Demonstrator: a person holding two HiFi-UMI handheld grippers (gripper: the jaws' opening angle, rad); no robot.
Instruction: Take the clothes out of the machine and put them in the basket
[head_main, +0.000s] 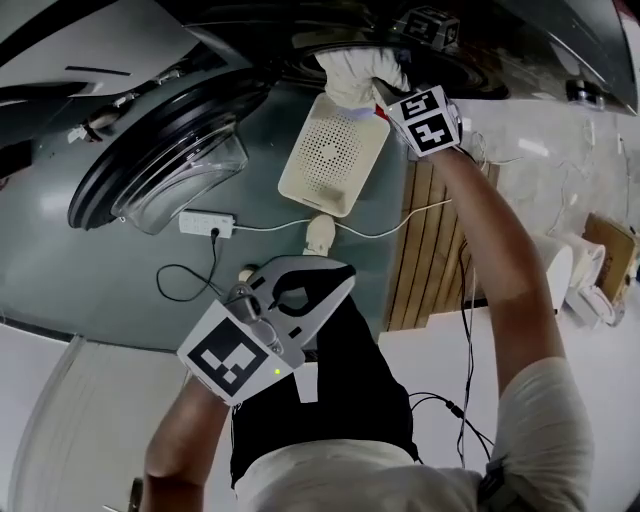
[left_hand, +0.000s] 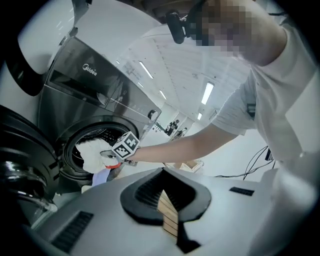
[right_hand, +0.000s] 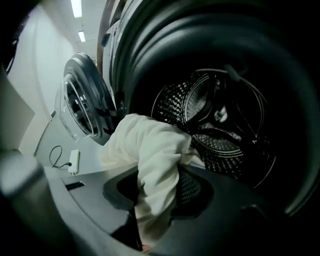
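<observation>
While the machine's open door (head_main: 160, 170) juts out on your left, with the power strip (head_main: 207, 224) and its cord on the floor just below it, plan a lift that stays away from both, since a trailing sleeve could snag the door's rim. Your left gripper (head_main: 345, 274) hangs low near your body, its jaws pressed together at the tips with nothing between them. It would probably serve you better spread and ready under the load than idle. Next across, the basket (head_main: 295, 185) sits on the floor right below the drum's mouth, so your path is short: up over the lip, then straight down. The white garment (head_main: 355, 72) is the piece in hand. It is bunched at the drum's mouth, partly out, with a fold draped over the jaws that hold it, and a pale blue piece (left_hand: 102, 176) hangs from the lip beneath it. Your right gripper (head_main: 392, 92) pinches that white cloth between its pads. Draw it out slowly, watch that the blue piece is not dragged along to fall short, and bring the bulk over the basket's middle before you let go. Furthest right, keep the hem off the wooden slats (head_main: 435, 240) and the cables (head_main: 465, 300) lying over them.
</observation>
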